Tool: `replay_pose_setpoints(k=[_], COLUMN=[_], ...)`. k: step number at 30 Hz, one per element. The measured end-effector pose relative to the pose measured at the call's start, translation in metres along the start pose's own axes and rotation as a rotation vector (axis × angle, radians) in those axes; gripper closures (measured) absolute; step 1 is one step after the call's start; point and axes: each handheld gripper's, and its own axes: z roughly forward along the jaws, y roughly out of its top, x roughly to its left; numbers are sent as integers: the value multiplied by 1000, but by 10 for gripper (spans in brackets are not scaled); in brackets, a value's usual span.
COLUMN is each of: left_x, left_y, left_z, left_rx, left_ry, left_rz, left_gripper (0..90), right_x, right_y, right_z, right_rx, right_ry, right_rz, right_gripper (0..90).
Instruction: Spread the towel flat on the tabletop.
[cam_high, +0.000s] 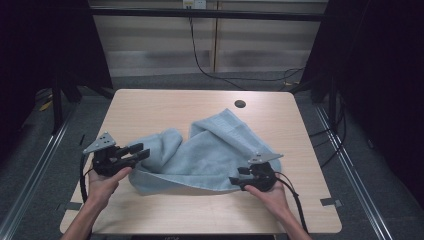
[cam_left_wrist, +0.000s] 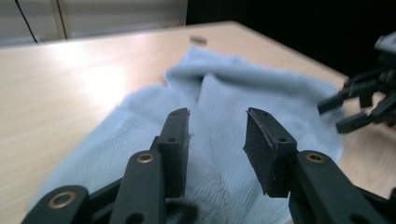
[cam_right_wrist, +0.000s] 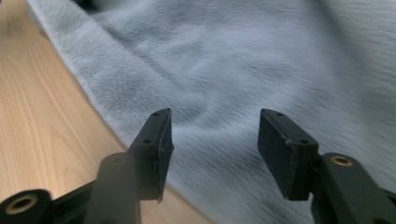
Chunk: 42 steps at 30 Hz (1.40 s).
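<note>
Nearest, at seven o'clock on the tabletop (cam_high: 150, 107), the left tongs (cam_high: 140, 151) stand half open over the towel's (cam_high: 215, 150) left end, gripping nothing. At five o'clock the right tongs (cam_high: 236, 181) gape wide at its near edge, also empty. The towel lies rumpled across the middle, running up toward one o'clock. Risk: the tongs could pinch several bunched layers instead of one edge, so the towel drags crooked

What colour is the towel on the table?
Pale blue-grey, plain with no pattern; the towel shows best in the high view.
</note>
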Motion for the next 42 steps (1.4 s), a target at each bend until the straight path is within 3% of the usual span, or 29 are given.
replay_pose_setpoints(k=[3,5,8,9,12,14,17,22,24,26,28,29,31,33,35,38,41,42], left_x=[9,11,8,6,-6,-14,-21,-18,-10,2,12,15,16,13,8,0,-6,-7], left_y=[-23,-29,-36,-36,-34,-32,-23,-14,-11,-12,-15,-16,-18,-18,-21,-26,-30,-30], left_z=[22,25,22,20,12,9,8,14,18,23,31,36,47,59,70,82,89,90], left_rx=[144,173,211,221,202,172,117,74,70,66,65,72,84,95,119,179,199,202], left_ry=[59,60,23,-4,-84,-133,-161,-153,-113,-86,-61,-78,-84,-129,-159,-172,-206,-203], left_rz=[17,11,7,0,-9,1,-12,-34,-36,-80,-102,-115,-116,-119,-121,-98,-60,-52], left_gripper=[525,536,706,749,763,700,641,559,531,524,502,487,466,440,416,429,563,663], right_x=[7,7,10,9,-4,-18,-28,-65,-80,-94,-104,-103,-93,-76,-55,-17,20,32], right_y=[0,-2,-5,-6,-11,-13,-13,-13,-12,-11,-11,-10,-6,2,9,15,19,22], right_z=[19,22,21,20,9,1,-3,-13,-18,-22,-26,-28,-34,-40,-42,-33,-15,-7], right_rx=[55,69,66,58,58,70,76,66,76,85,79,63,18,-29,-85,-89,-76,-78], right_ry=[-26,-34,-92,-95,-91,-119,-140,-213,-259,-310,-313,-311,-298,-286,-210,-89,11,54], right_rz=[-53,-58,-137,-126,-104,-72,-69,-6,10,27,51,66,82,62,41,-18,-85,-104], right_gripper=[384,396,509,605,806,826,828,823,818,816,800,761,694,645,626,591,558,537])
